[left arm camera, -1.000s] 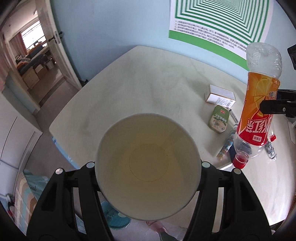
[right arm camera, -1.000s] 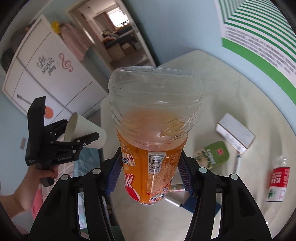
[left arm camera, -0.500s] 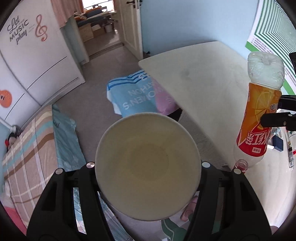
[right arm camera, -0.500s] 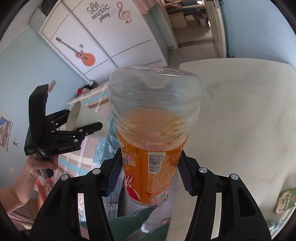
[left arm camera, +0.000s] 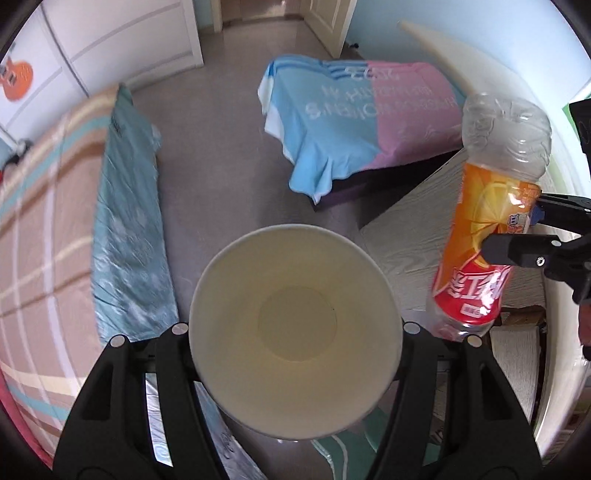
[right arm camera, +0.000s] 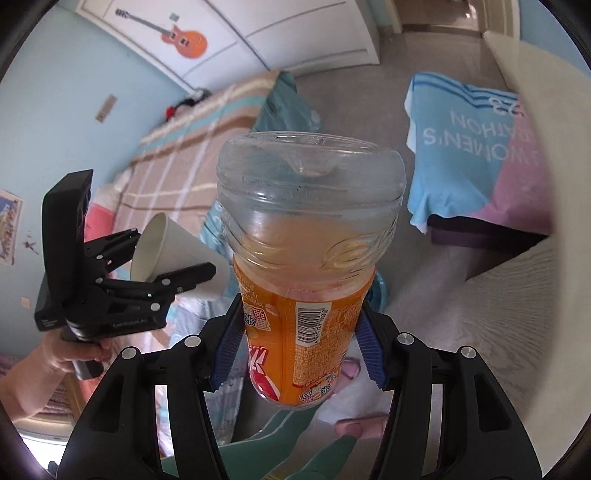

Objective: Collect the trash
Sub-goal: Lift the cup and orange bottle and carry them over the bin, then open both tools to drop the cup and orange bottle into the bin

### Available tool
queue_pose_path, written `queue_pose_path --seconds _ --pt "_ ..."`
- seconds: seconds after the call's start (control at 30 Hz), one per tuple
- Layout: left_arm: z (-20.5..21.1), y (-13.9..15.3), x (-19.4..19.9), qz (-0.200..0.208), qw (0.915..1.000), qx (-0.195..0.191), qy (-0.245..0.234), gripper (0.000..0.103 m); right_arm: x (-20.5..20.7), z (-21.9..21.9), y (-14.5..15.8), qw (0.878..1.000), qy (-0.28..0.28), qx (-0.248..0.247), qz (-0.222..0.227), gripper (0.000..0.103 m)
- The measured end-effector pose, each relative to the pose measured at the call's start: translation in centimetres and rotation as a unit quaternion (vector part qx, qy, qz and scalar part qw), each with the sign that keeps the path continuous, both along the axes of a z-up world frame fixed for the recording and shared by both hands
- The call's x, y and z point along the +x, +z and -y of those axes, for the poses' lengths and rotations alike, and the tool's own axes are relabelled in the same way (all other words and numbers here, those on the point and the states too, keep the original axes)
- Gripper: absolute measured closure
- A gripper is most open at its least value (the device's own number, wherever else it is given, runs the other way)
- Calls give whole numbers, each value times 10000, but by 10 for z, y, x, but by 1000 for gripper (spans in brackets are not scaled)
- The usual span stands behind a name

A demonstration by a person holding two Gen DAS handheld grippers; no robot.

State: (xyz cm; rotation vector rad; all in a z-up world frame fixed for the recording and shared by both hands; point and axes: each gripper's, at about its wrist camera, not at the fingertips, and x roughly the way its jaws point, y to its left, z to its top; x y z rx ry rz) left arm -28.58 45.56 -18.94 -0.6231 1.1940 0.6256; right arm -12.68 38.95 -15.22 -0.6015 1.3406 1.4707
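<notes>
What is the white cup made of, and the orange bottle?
The cup looks like paper: matte, off-white, thin rim, a seam ring round its bottom. The bottle looks like clear, shiny plastic: you can see through its ribbed end, and a glossy printed orange label wraps its middle.

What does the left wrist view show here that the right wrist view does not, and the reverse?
Only the left wrist view looks into the paper cup, showing its empty inside; it is clamped by the left gripper.

Only the right wrist view shows the hand holding the left gripper, the bottle's barcode, and the whole guitar decal on the wardrobe.

Both show the orange drink bottle, held bottom-up in the right gripper, plus the blue and pink cloth and the plaid bed.
</notes>
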Motion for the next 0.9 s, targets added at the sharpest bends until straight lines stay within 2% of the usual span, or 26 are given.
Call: queue_pose_path --seconds 0.1,0.33,0.43,0.5,0.53,0.6,0.73,0.9 --pt "-10 -43 -4 -80 9999 -125 -15 42 -10 -12 -43 9998 56 -148 107 46" --pt "-22 -167 -5 -460 9971 -585 -132 41 -23 -40 -173 9982 49 -497 331 45" --pt "-24 -199 -3 -613 9955 -692 -209 38 -26 -48 -218 9972 34 -675 320 44" --pt "-22 -211 -3 -646 9950 -722 -236 35 -25 -54 -239 9965 -7 -804 219 42" --pt "-20 -216 -2 -715 9944 -709 -314 30 -28 -56 -246 9961 15 -834 300 34" --pt "-15 -225 0 -903 9929 -651 -429 25 -29 -58 -255 9953 45 -907 347 30" --pt "-9 -229 -5 -927 9913 -823 -442 25 -26 -59 -258 9950 3 -942 335 30" --pt "-10 -214 -13 -825 9920 -890 -358 25 -13 -56 -236 9955 -74 -853 404 30"
